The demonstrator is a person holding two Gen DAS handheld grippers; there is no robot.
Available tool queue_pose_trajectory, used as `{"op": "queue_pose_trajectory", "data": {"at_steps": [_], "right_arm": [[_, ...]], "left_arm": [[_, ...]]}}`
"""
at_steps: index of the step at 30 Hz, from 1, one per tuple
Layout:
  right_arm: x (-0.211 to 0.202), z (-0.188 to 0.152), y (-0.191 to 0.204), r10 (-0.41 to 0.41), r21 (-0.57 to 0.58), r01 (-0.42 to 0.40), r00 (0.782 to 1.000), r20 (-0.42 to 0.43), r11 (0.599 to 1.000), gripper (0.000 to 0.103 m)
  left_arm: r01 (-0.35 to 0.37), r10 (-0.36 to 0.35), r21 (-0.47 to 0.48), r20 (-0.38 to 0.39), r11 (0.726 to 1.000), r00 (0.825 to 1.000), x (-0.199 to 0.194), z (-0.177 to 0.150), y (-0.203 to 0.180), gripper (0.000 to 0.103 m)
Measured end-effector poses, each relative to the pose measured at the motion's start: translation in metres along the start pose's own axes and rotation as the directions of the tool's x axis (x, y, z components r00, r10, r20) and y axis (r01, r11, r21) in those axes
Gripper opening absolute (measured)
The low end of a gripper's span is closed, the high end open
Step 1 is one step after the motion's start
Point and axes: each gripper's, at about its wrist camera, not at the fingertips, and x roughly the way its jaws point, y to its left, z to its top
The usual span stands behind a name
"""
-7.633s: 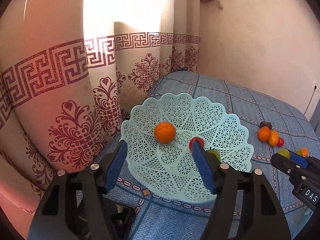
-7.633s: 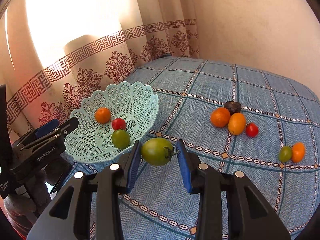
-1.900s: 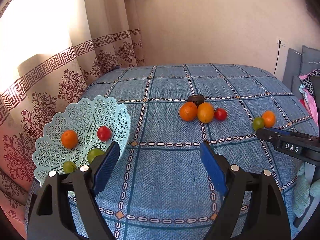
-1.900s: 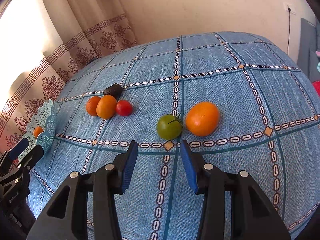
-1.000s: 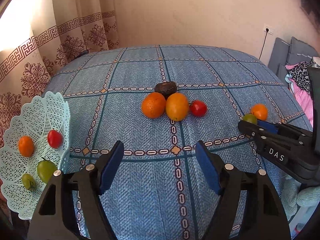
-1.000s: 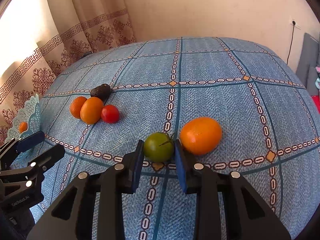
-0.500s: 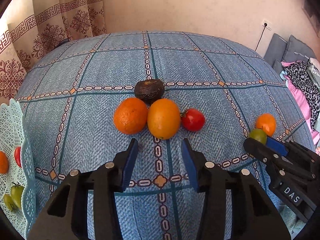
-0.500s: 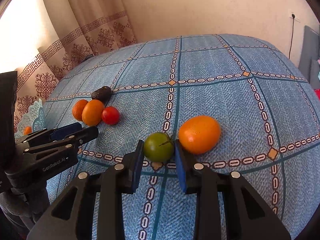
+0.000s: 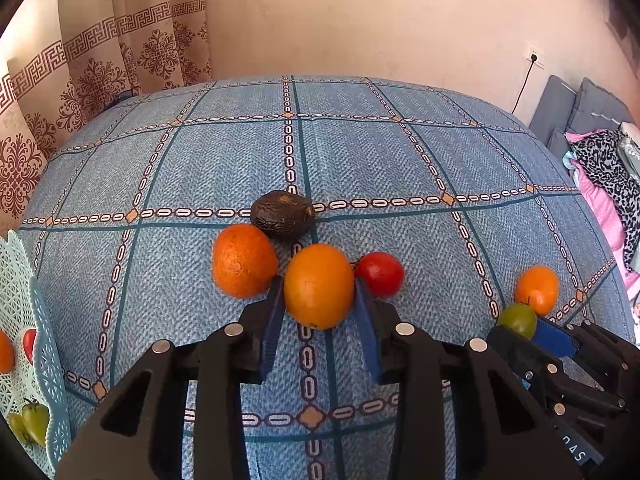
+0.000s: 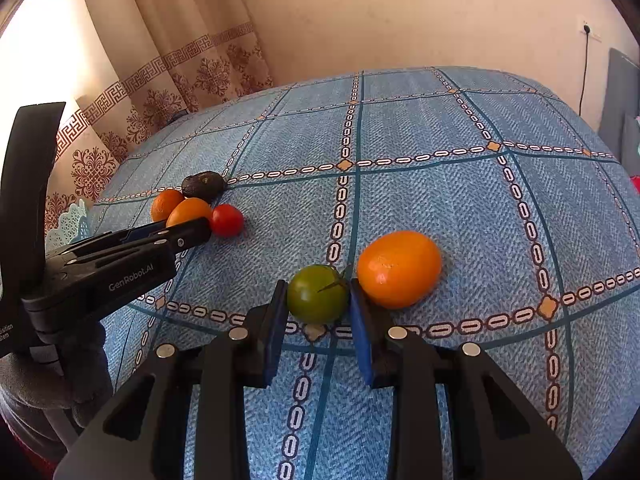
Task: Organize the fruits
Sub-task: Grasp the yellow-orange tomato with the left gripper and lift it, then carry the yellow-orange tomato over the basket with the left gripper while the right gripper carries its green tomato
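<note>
1. Left gripper (image 9: 319,304): blue pads closed in to touch both flanks of the middle orange (image 9: 319,285), which sits on the blue cloth (image 9: 224,160). Grip looks made, lift not begun.
2. Right gripper (image 10: 318,300): pads pressed on either side of the green tomato (image 10: 318,293), also resting on the cloth.
3. Neighbours, left side: second orange (image 9: 244,260) touches the left pad at 9 o'clock of the held one; red tomato (image 9: 380,273) just beside the right pad at 3 o'clock; dark avocado (image 9: 283,213) at 12 o'clock.
4. Neighbours, right side: large orange (image 10: 399,268) at 3 o'clock of the green tomato, against the right pad.
5. Judgement for the lift: raise each fruit straight up before swinging sideways, so the pads do not roll the neighbours. Squeeze the tomato only lightly, as its skin probably bruises; the orange likely tolerates more. Both are round and could slip if held off centre.
6. Basket (image 9: 44,360): pale green lattice, at 9 o'clock from the left gripper, only its edge in view. Inside: part of an orange fruit (image 9: 5,350), a red one (image 9: 29,345), and green tomatoes (image 9: 34,422) lower down.
7. Carry path probably runs leftward; the two tools sit near each other, so stagger the moves.
</note>
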Motion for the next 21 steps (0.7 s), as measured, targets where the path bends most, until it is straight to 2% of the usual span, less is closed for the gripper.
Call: {"op": "queue_pose_trajectory", "data": {"at_steps": [9,21], "right_arm": [[-0.001,0.000,0.001,0.002,-0.005,-0.002,1.000,0.007,1.000,0.030],[-0.012,-0.007,0.008,0.020,-0.025,-0.019,0.999,0.038,1.000,0.030]], "left_arm": [[0.002,-0.002,-0.010,0.014,1.000,1.000,-0.012,-0.015,0.000,0.034],[-0.015,0.018,-0.054,0.067,0.998,0.998,-0.057,-0.035,0.012,0.034]]}}
